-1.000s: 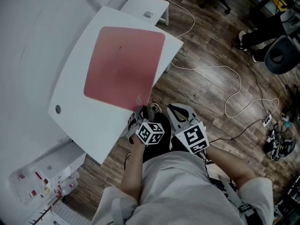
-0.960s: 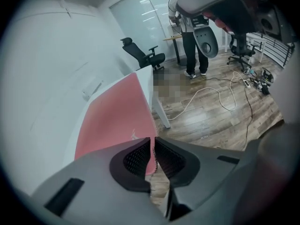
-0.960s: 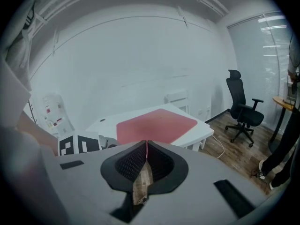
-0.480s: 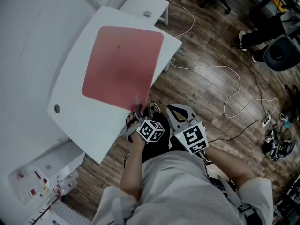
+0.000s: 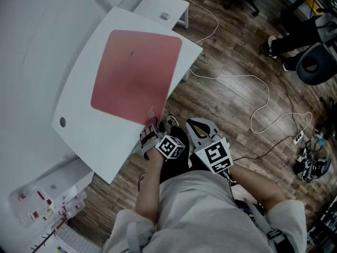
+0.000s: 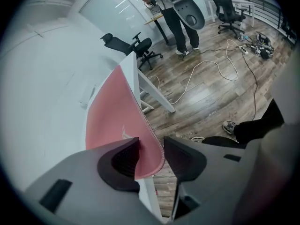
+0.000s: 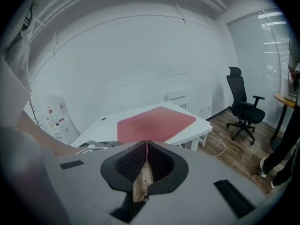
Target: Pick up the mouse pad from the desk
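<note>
A pink mouse pad (image 5: 137,75) lies flat on the white desk (image 5: 79,120). My left gripper (image 5: 151,130) is at the pad's near corner, by the desk's edge. In the left gripper view its jaws have just been opening. They stand wide around that corner of the mouse pad (image 6: 112,121), and the left gripper (image 6: 152,156) does not clamp it. My right gripper (image 5: 194,124) hangs beside it over the floor, shut with nothing in it. The right gripper view looks past the right gripper (image 7: 146,149) to the mouse pad (image 7: 157,122) on the desk.
White cables (image 5: 258,96) trail over the wood floor right of the desk. A small white table (image 5: 163,7) stands behind it. Office chairs (image 6: 131,48) and a standing person (image 6: 176,18) are farther off. A shelf with small items (image 5: 37,199) sits at lower left.
The left gripper has rolled a little and sunk slightly at the pad's near corner. The right gripper has kept still.
</note>
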